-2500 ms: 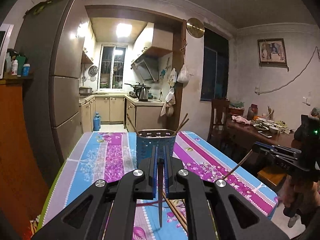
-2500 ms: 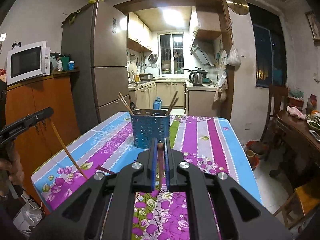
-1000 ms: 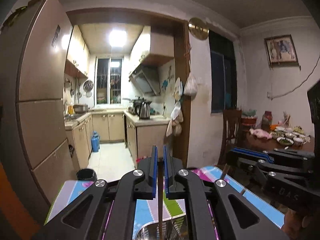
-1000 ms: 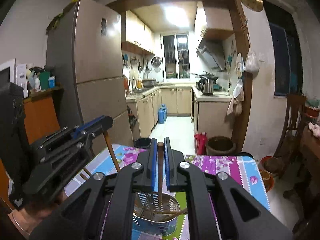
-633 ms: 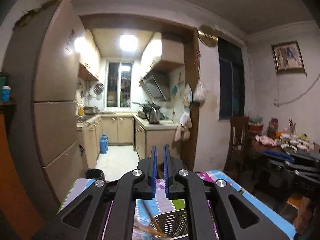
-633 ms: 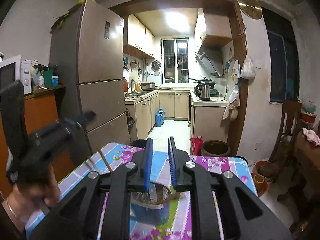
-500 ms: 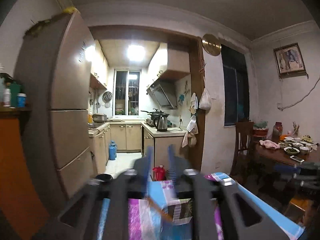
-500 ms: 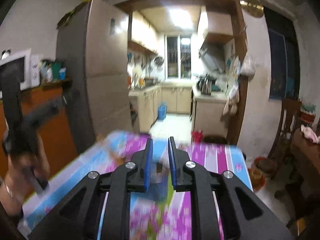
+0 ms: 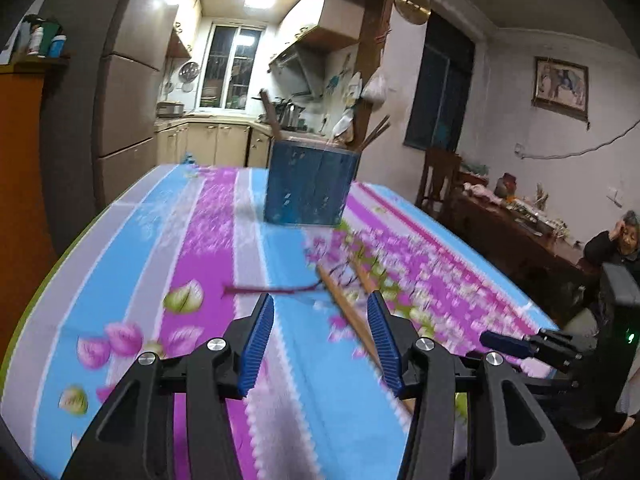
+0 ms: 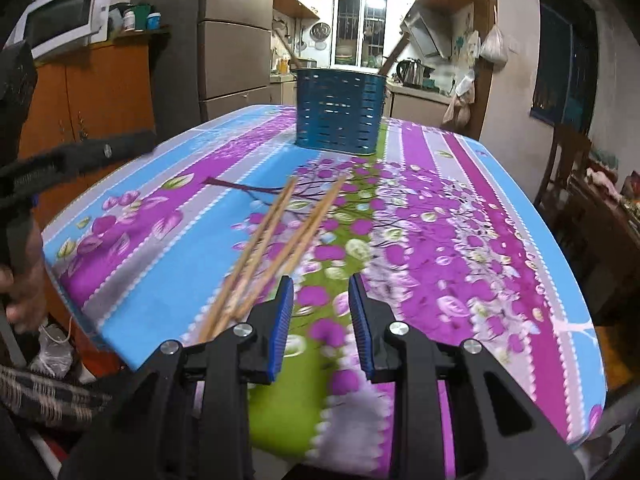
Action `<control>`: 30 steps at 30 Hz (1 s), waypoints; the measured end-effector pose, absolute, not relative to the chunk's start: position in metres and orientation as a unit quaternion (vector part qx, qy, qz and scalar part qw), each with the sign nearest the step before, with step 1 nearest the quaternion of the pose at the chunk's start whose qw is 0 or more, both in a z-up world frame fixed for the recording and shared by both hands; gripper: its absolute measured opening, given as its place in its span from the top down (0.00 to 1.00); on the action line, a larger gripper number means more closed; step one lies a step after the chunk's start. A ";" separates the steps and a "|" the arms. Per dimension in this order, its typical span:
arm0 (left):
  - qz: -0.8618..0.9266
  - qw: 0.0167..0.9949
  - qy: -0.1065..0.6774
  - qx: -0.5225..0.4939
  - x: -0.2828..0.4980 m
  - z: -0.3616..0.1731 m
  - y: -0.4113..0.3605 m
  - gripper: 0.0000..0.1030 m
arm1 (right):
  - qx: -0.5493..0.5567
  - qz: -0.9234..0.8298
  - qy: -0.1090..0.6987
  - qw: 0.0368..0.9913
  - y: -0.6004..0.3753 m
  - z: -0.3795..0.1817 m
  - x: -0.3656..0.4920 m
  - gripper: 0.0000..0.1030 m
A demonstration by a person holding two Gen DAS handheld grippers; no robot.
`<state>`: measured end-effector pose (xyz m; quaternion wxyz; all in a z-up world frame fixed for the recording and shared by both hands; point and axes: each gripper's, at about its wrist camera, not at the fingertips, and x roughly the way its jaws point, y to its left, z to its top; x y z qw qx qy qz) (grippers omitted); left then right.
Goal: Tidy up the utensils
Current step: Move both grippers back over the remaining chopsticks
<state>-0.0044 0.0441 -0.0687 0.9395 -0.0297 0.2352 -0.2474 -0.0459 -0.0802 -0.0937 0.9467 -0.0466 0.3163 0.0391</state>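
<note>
Both grippers have been lowered from above the blue utensil holder (image 10: pixel 339 112) toward the chopsticks (image 10: pixel 276 236) on the table; the left gripper (image 9: pixel 320 344) and right gripper (image 10: pixel 320 320), formerly closed on chopsticks, are opening, empty.

My table (image 10: pixel 520 280) is covered edge to edge by a cloth striped in blue, purple, grey and green, printed with pink blossoms and a dark branch. Toward its far end a blue slotted utensil holder (image 10: pixel 338 114) stands upright on the cloth, with a few brown sticks rising out of its top. Nearer to me two wooden chopsticks (image 10: pixel 276 240) lie flat on the cloth, well apart from the holder, close together at my end and spreading slightly toward it; the left wrist view shows them blurred.
</note>
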 end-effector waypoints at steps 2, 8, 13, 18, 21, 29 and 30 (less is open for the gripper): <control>-0.243 0.939 0.241 -0.022 -0.007 -0.077 0.047 0.51 | -0.036 0.037 0.331 0.942 -0.073 -0.102 -0.039 0.74; -0.237 0.942 0.238 -0.022 -0.007 -0.078 0.060 0.51 | -0.017 0.031 0.338 0.940 -0.072 -0.107 -0.035 0.74; -0.235 0.942 0.239 -0.023 -0.002 -0.080 0.062 0.51 | -0.015 0.035 0.356 0.934 -0.068 -0.113 -0.028 0.74; -0.231 0.944 0.236 -0.012 -0.004 -0.081 0.061 0.51 | -0.015 0.028 0.370 0.929 -0.069 -0.119 -0.024 0.74; -0.231 0.944 0.235 -0.011 -0.005 -0.080 0.061 0.51 | -0.014 0.020 0.370 0.929 -0.070 -0.118 -0.023 0.78; -0.247 0.940 0.235 0.018 -0.009 -0.084 0.047 0.51 | -0.020 0.020 0.365 0.930 -0.075 -0.119 -0.024 0.93; -0.254 0.937 0.238 0.022 -0.011 -0.084 0.044 0.51 | -0.021 0.017 0.363 0.931 -0.076 -0.119 -0.024 0.94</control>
